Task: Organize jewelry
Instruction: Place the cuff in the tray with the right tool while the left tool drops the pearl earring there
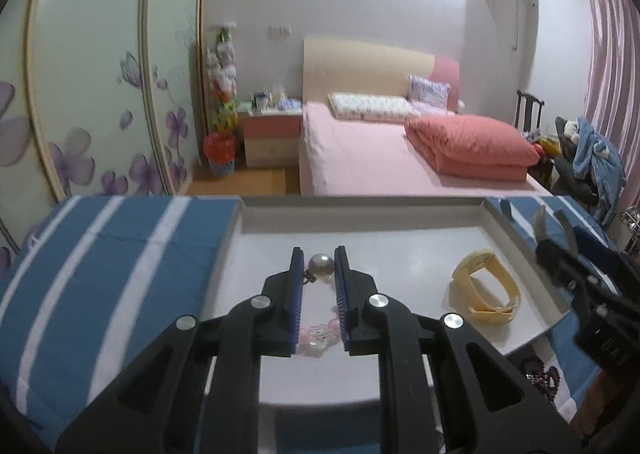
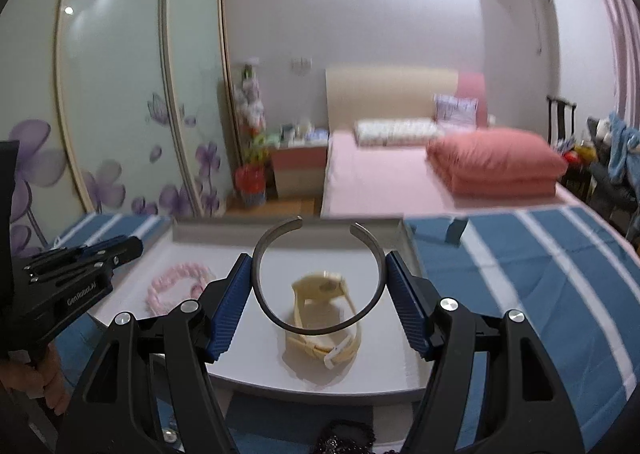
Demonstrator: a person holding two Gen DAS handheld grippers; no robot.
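The tray sits on a striped cloth; it looks rigid and light. In it lies a cream watch, its soft strap folded. A pink bracelet lies left of it, loose and floppy. The right gripper clamps a thin metal cuff across its width, above the watch; stiff, smooth, likely slippery, so the sides are the safe hold. The left gripper is nearly shut around a beaded piece with a pearl, best pinched at the string.
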